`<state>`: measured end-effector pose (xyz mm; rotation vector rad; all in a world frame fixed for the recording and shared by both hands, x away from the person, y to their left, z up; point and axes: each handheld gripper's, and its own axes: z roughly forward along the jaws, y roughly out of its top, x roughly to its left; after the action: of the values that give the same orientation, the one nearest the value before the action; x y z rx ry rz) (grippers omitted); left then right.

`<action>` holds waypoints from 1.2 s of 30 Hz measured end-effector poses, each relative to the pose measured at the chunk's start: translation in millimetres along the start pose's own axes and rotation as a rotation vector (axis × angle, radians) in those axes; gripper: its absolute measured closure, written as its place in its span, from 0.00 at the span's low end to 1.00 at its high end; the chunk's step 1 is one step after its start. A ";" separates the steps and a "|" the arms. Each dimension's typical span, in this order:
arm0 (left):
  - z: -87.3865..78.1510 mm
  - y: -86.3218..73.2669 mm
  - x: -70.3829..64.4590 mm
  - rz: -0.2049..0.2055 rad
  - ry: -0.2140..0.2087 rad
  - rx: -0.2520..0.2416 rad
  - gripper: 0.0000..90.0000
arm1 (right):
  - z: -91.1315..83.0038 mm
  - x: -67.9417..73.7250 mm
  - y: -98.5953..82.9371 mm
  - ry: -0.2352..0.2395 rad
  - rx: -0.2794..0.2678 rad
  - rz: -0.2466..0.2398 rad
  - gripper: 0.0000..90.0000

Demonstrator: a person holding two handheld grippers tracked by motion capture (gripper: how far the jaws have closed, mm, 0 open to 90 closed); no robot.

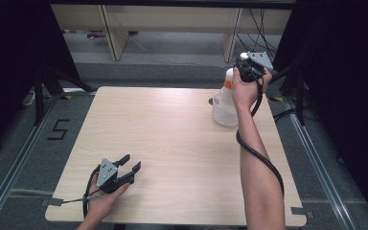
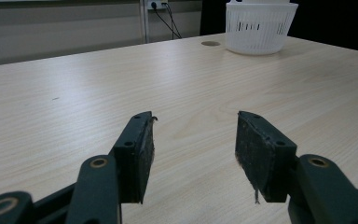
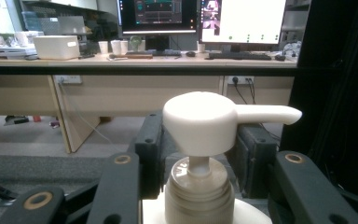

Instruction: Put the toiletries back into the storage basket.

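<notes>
Right hand-held gripper (image 1: 247,67) grasps white plastic pump bottle (image 1: 226,91) at its neck.
Bottle stands in white slotted basket (image 2: 260,28), far right; left hand-held gripper (image 1: 129,164) rests released on worktop (image 1: 172,143).

The one sign I can read is a black "5" (image 1: 58,129) marked on the grey floor (image 1: 14,158) to the left of my table (image 1: 172,143). The orange label (image 1: 227,84) on the pump bottle (image 1: 225,98) is too small for me to read, and the writing on the monitors (image 3: 200,16) is too blurred.
</notes>
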<state>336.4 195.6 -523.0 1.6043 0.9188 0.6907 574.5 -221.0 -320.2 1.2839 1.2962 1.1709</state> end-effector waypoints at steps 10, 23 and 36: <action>0.1 0.0 0.2 -0.001 -0.001 0.000 0.51 | 3.6 1.5 -10.8 0.002 0.030 -0.001 0.66; -0.1 0.0 0.1 0.004 -0.002 0.000 0.51 | 8.5 1.1 -23.0 0.000 0.059 -0.015 0.66; -0.1 0.0 0.1 0.000 -0.002 -0.001 0.51 | 11.7 4.8 -35.2 0.004 0.092 -0.007 0.66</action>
<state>336.4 195.8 -523.0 1.6043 0.9168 0.6888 582.3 -215.9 -356.5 1.3433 1.3701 1.1207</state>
